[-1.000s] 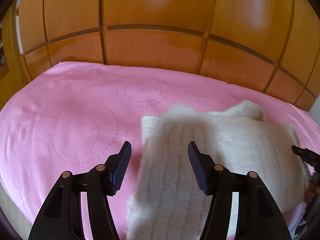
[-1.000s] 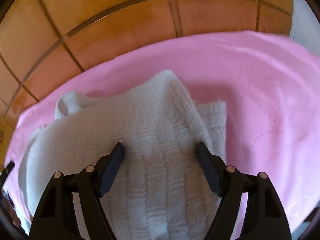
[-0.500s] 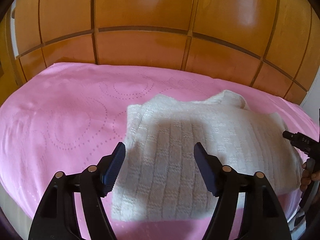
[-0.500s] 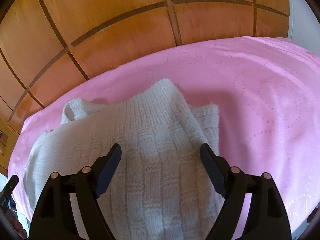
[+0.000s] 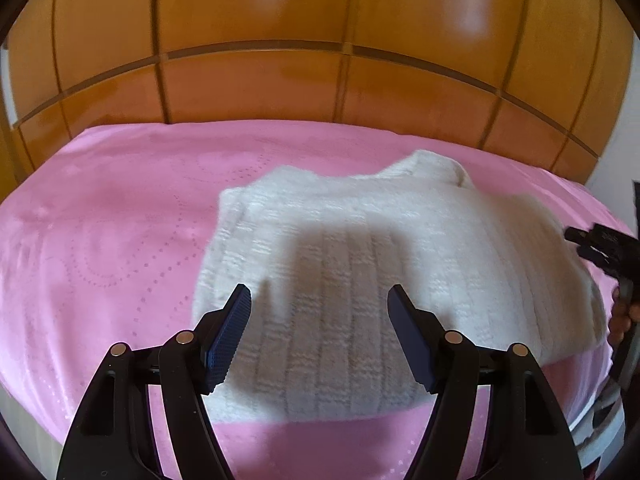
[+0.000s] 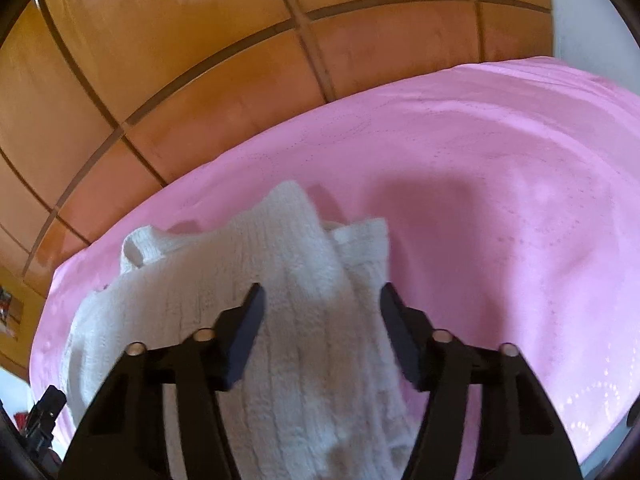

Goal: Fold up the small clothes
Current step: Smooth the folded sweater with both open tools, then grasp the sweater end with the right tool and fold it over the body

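A white knitted sweater lies folded on the pink bedspread of a bed, in front of a wooden headboard. The left gripper hovers over the sweater's near edge with its fingers spread wide and nothing between them. The right gripper hangs over the sweater's right side, its fingers closing, with knit seen between them but not pinched.
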The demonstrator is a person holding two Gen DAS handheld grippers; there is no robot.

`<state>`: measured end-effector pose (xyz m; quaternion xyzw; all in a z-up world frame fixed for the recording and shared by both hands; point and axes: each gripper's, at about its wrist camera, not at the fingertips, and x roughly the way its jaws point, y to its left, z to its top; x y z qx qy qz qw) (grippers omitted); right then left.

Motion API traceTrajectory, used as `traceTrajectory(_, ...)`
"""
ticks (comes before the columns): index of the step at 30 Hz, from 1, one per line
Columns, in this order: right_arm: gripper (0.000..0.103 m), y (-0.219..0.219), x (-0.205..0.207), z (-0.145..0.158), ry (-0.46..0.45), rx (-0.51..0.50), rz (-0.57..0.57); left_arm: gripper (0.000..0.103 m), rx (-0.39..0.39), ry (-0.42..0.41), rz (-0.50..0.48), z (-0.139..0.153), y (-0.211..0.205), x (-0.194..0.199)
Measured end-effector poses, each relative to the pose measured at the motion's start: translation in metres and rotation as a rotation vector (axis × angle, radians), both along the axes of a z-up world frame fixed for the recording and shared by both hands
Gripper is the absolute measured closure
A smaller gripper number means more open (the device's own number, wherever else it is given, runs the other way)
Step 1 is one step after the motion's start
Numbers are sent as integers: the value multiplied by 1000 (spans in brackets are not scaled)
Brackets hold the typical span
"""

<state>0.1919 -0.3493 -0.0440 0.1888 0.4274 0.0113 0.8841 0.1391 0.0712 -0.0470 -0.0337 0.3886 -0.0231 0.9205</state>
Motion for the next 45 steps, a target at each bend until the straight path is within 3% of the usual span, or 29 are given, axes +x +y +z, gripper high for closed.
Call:
traceTrajectory(3, 97, 8, 13, -4, 40, -53, 27, 33, 5, 9, -37, -3, -8, 1)
traceTrajectory(7, 99, 1, 19, -6, 55, -141, -9, 33, 29, 69, -39, -18, -10, 12)
traceTrajectory(11, 96, -5, 23, -15, 78, -139, 7, 33, 8, 131, -16, -35, -8, 24)
traceTrajectory(12, 91, -8, 21, -12, 74, -111, 12, 33, 8, 128, -12, -34, -8, 24)
traceTrajectory(15, 58, -29, 10, 0, 31, -26, -2, 33, -10, 113, -5, -29, -8, 21)
traceTrajectory(18, 57, -45, -5, 1, 31, 42, 10, 33, -28, 94, 0, -23, -6, 15)
traceTrajectory(22, 42, -51, -27, -11, 68, 118, 40, 33, -57, 77, 16, -19, -1, 9)
traceTrajectory(27, 43, -51, -59, -25, 98, 247, 77, 33, -80, 68, 10, -18, 3, 9)
traceTrajectory(29, 48, -46, -68, -26, 107, 293, 105, 33, -90, 76, 1, -21, 4, 10)
traceTrajectory(31, 72, -35, -73, -27, 131, 289, 138, 33, -91, 86, -14, -25, 1, 13)
traceTrajectory(33, 85, -25, -74, -22, 143, 252, 144, 33, -74, 106, -20, -30, -1, 16)
traceTrajectory(36, 87, -12, -75, 5, 92, 231, 166, 33, -87, 114, -28, -33, 0, 19)
traceTrajectory(40, 88, 12, -74, 47, 7, 235, 236, 33, -163, 131, -33, -36, 10, 24)
traceTrajectory(45, 90, 77, -68, 85, -66, 260, 374, 33, -262, 131, -52, -35, 23, 24)
